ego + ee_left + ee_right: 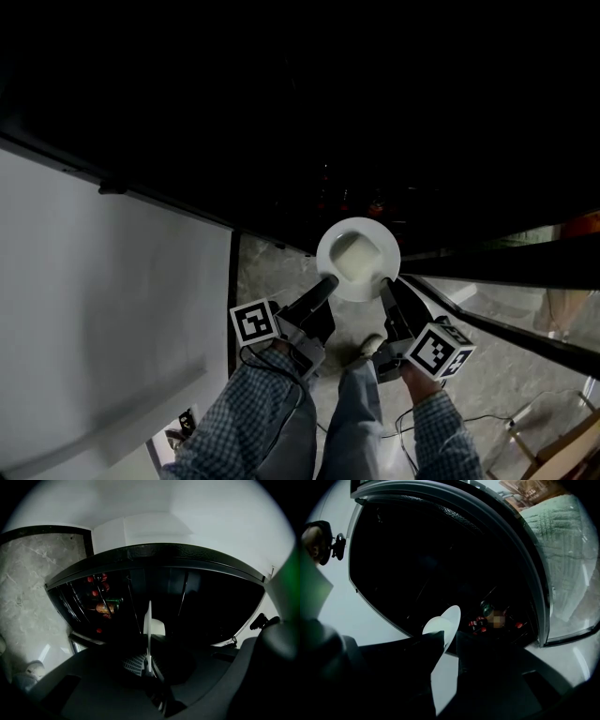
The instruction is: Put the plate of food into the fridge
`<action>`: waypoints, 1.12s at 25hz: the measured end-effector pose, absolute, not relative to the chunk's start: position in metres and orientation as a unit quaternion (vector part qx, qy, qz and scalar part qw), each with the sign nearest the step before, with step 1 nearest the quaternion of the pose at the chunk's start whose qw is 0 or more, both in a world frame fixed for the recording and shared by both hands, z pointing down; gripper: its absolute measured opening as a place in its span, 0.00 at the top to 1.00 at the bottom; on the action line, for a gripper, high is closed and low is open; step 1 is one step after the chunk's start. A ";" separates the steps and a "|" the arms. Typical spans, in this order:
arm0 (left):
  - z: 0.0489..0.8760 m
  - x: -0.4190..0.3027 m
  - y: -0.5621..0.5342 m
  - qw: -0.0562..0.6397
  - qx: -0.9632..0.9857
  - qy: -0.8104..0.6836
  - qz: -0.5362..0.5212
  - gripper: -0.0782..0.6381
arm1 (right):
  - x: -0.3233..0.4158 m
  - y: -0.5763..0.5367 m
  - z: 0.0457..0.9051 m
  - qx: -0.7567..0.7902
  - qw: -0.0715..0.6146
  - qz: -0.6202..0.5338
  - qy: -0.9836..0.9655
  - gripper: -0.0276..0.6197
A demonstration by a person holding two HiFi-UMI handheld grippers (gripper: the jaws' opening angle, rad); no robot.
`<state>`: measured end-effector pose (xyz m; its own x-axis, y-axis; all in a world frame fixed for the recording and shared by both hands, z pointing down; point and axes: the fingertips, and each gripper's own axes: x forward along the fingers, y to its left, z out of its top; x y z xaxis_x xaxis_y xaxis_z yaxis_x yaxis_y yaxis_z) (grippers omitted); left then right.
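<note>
item: plate [357, 260], white, round, centre of the head view, held level at the mouth of the open fridge [281, 131], whose inside is dark; whether the plate has crossed the fridge's front edge cannot be told. contents: food [354, 255], one pale squarish block lying on the middle of the plate. left gripper [325, 283]: black, lower centre of the frame, jaws clenched on the plate's lower-left rim; in the left gripper view the plate shows edge-on as a thin white upright line pinched between the jaws, with the food just right of it. right gripper [388, 287]: black, jaws clamped on the plate's lower-right rim; in the right gripper view the plate slants up between the two dark jaws, one on each face. left marker cube [255, 322] and right marker cube [439, 349]: black-and-white squares, below the plate on either side. fridge door [103, 309]: white, swung open, filling the left of the frame. bottles [101, 605]: red-capped, with an orange one among them, on wire shelving, left of centre in the left gripper view; labels too small to read. floor [272, 274]: pale marbled stone, under the plate and grippers. person: checked sleeves [248, 417] at the bottom edge, a blue trouser leg [352, 422] between them, a light shoe [371, 345] on the floor.
</note>
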<state>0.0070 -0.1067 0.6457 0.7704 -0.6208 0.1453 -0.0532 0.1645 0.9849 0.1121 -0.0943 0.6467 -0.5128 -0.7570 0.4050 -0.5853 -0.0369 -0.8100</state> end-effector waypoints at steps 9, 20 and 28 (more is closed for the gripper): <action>0.661 0.007 -0.115 0.721 0.600 -0.281 -0.203 0.86 | 0.114 -0.109 0.659 -0.494 0.073 -0.535 0.682 0.83; 0.672 0.006 -0.122 0.721 0.595 -0.292 -0.203 0.86 | 0.110 -0.118 0.669 -0.506 0.089 -0.548 0.660 0.82; 0.674 0.008 -0.125 0.719 0.593 -0.297 -0.206 0.86 | 0.110 -0.105 0.667 -0.497 0.121 -0.574 0.639 0.82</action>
